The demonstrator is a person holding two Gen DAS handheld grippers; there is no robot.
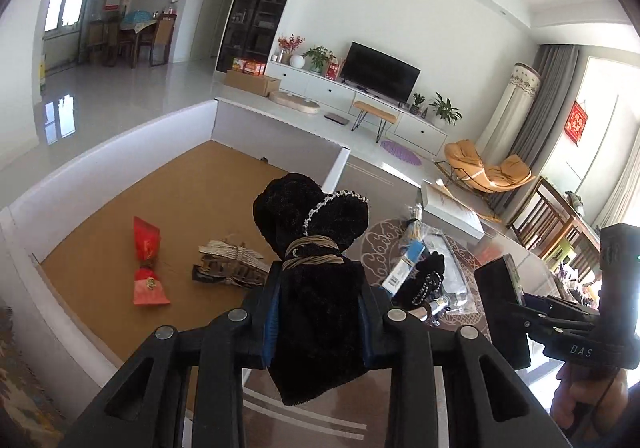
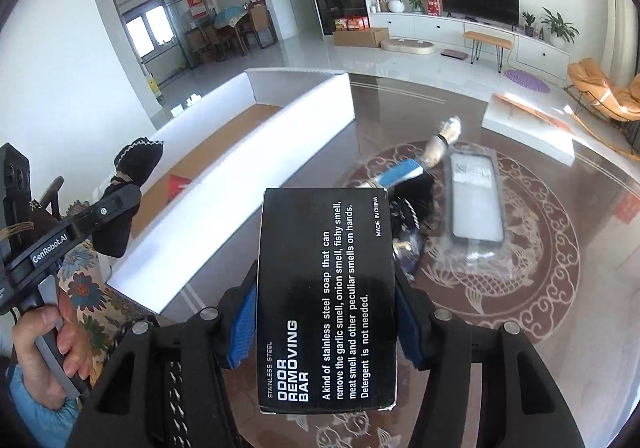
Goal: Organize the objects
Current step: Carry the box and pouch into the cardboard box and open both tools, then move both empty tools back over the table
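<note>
My left gripper [image 1: 320, 312] is shut on a black velvet pouch [image 1: 316, 280] tied with cord, held above the near edge of a white box with a brown floor [image 1: 120, 232]. The pouch also shows in the right wrist view [image 2: 132, 172]. Inside the box lie a red pouch [image 1: 147, 264] and a striped bundle [image 1: 232, 264]. My right gripper [image 2: 326, 324] is shut on a black "Odor Removing Bar" box [image 2: 326, 296], held above the glass table to the right of the white box [image 2: 240, 152]. The right gripper also shows in the left wrist view [image 1: 504, 296].
On the glass table [image 2: 540, 288] lie a bagged phone case [image 2: 476, 204], a blue-and-white item [image 2: 400, 172] and a small black pouch [image 1: 428, 280]. A flat white lid [image 2: 528, 124] lies at the far right. A floral cloth [image 2: 84, 288] is at the left.
</note>
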